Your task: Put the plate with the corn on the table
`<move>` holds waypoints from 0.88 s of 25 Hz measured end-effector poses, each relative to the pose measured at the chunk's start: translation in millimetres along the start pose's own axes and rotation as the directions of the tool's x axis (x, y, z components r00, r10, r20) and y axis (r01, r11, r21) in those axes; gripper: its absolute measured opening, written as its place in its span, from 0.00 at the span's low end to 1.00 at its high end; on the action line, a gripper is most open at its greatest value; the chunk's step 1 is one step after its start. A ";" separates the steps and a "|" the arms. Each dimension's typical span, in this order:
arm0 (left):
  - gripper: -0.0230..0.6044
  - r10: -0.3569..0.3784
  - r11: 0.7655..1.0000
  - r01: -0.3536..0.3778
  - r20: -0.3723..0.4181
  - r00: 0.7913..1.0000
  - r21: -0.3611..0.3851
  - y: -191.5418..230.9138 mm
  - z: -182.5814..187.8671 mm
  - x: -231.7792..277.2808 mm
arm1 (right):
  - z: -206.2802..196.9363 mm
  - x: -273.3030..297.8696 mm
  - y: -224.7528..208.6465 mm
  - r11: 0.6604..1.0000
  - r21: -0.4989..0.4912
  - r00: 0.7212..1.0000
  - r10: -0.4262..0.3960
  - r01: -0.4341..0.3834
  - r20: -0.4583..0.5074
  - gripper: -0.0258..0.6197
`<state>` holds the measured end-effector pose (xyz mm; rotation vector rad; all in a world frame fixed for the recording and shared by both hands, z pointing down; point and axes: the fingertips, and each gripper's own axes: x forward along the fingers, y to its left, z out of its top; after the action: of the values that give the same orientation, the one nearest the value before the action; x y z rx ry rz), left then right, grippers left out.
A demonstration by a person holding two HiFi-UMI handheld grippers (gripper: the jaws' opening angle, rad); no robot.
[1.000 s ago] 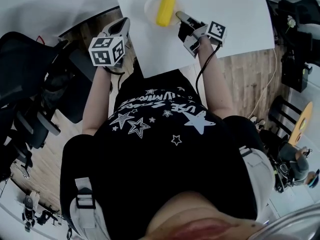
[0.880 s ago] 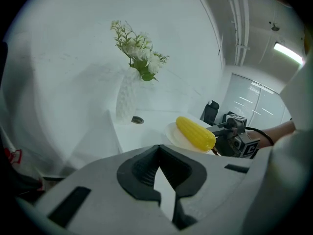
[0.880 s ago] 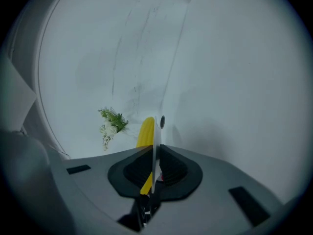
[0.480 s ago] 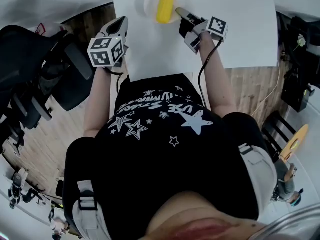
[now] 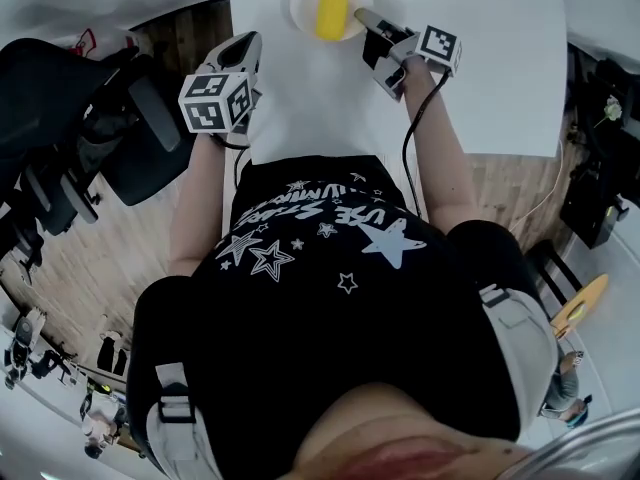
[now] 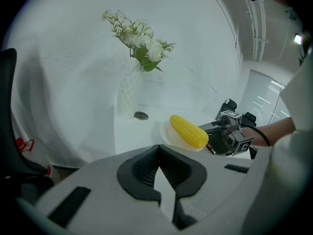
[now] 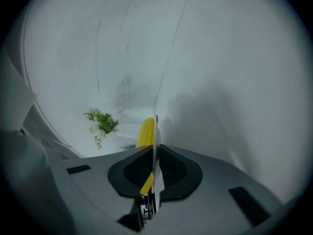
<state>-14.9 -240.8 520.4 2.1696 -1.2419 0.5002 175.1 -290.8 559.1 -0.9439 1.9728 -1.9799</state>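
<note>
A white plate [image 5: 303,8] carries a yellow corn cob [image 5: 332,3] over the white table [image 5: 480,68], near its front part. My right gripper [image 5: 362,16] is shut on the plate's right rim. In the right gripper view the plate [image 7: 156,131] runs edge-on between the jaws, with the corn [image 7: 145,131] to its left. The left gripper view shows the plate [image 6: 168,136] very low at the table; I cannot tell whether it touches. My left gripper [image 5: 245,48] hovers at the table's left edge, its jaws [image 6: 159,148] shut with nothing between them.
A vase of white flowers [image 6: 142,48] stands at the back of the table, with a small round metal disc [image 6: 141,115] in front of it. Black office chairs [image 5: 80,138] stand on the wooden floor to the left.
My right gripper has carried the plate and corn a little farther over the table and lower. The left gripper has drifted slightly beside the table's edge.
</note>
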 end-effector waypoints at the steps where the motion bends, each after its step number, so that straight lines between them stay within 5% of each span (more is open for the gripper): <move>1: 0.05 0.002 1.000 -0.002 -0.003 1.000 -0.002 1.4 -0.4 1.3 | 0.9 2.4 -0.9 1.000 -0.004 1.000 -0.004 0.004 -0.005 0.09; 17: 0.05 -0.012 1.000 0.012 -0.034 0.999 0.008 -2.7 -5.7 10.6 | 3.3 4.2 -10.2 0.999 0.018 0.999 -0.031 0.031 0.008 0.08; 22: 0.05 -0.025 1.000 0.026 -0.038 0.999 0.016 -6.5 -2.4 15.6 | 4.5 1.9 -10.2 0.994 -0.047 0.995 -0.100 0.099 -0.004 0.07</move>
<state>-1.5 -246.8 529.2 2.1768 -1.1924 0.5409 179.1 -294.5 568.9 -1.0684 2.0204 -1.9984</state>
